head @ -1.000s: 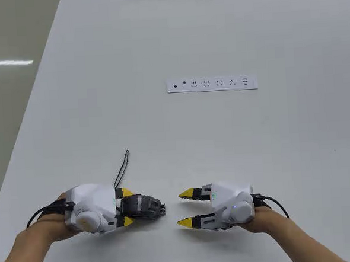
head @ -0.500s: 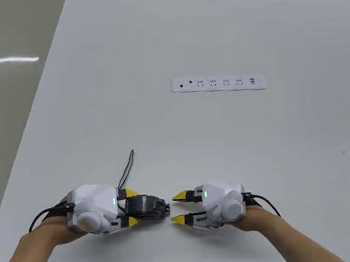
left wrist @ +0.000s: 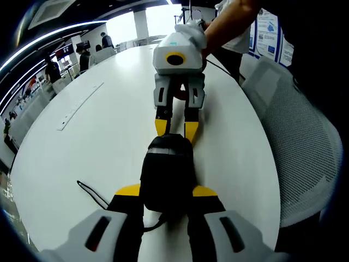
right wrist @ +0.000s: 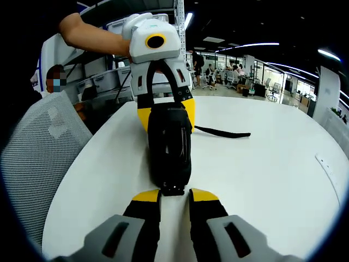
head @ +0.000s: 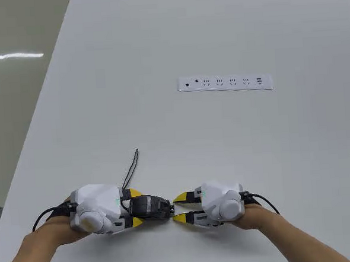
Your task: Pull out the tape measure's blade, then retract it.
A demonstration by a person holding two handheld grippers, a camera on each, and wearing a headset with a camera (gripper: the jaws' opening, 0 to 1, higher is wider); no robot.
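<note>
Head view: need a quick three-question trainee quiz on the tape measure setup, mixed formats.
1. True or false: the left claw is shut on the tape measure.
2. Pick one. The right claw is: A) open, tips at the tape measure's front end; B) shut on a blade pulled far out; C) far off at the table's other end.
3. Short answer: what white thing lies on the table beyond both claws?

Key: 1 true. 2 A. 3 the power strip.

An open-plan office: long white table (head: 157, 37), mesh chair (left wrist: 294, 147), ceiling strip lights (right wrist: 256, 45).
</note>
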